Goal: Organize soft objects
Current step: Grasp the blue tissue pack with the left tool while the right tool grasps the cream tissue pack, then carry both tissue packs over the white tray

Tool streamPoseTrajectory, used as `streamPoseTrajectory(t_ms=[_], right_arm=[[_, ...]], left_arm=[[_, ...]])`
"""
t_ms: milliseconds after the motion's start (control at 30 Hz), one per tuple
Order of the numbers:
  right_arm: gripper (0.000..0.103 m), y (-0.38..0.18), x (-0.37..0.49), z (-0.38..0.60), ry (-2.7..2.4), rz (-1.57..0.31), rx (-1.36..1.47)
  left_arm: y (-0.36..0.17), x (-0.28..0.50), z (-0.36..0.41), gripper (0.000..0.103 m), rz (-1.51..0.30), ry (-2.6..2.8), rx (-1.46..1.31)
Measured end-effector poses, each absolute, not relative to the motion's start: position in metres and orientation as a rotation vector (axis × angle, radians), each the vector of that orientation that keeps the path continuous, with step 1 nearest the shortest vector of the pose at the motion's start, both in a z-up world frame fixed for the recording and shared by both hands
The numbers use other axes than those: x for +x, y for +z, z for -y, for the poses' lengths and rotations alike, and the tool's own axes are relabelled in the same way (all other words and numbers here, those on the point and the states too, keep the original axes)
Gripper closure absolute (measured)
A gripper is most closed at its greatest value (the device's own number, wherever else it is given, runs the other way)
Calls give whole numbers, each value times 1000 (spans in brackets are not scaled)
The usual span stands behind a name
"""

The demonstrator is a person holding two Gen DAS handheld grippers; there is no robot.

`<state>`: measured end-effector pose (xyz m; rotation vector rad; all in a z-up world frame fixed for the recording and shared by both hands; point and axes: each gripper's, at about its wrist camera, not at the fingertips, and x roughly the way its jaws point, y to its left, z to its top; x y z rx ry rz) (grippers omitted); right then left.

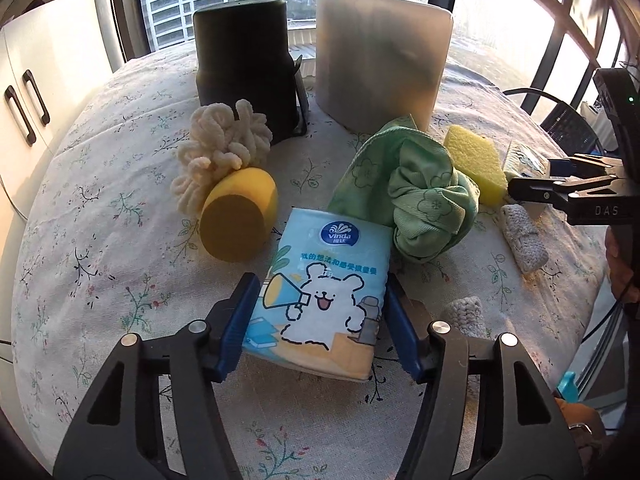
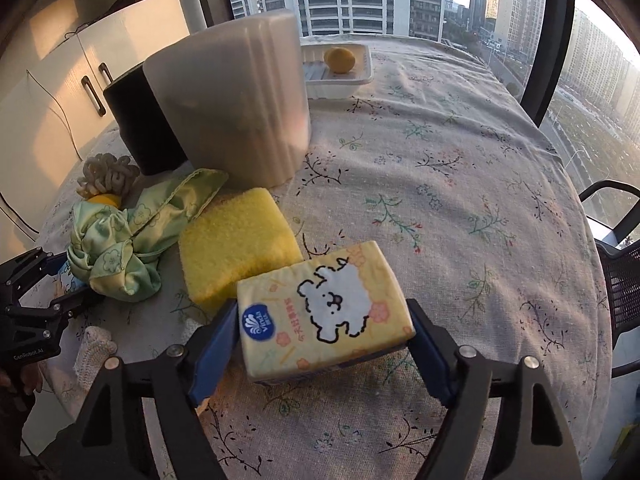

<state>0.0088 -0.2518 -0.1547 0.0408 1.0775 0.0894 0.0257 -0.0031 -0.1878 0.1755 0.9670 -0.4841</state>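
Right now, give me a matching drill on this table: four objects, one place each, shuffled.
Objects:
1. blue tissue pack
2. yellow tissue pack
3. lemon
4. green cloth

Places:
A. in the white tray at the far edge of the table
B. between the right tongs' pads
C. crumpled beside the yellow sponge
D. between the left tongs' pads

Pairs: 1-D, 2-B, 3-A, 4-C
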Motion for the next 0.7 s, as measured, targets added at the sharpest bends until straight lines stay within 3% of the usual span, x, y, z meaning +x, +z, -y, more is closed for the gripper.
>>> streamPoseTrajectory(t_ms=[700], right_arm=[[22, -124, -18, 279, -39, -1037, 61]], left_arm=[[-152, 6, -51, 52, -888, -385, 67]])
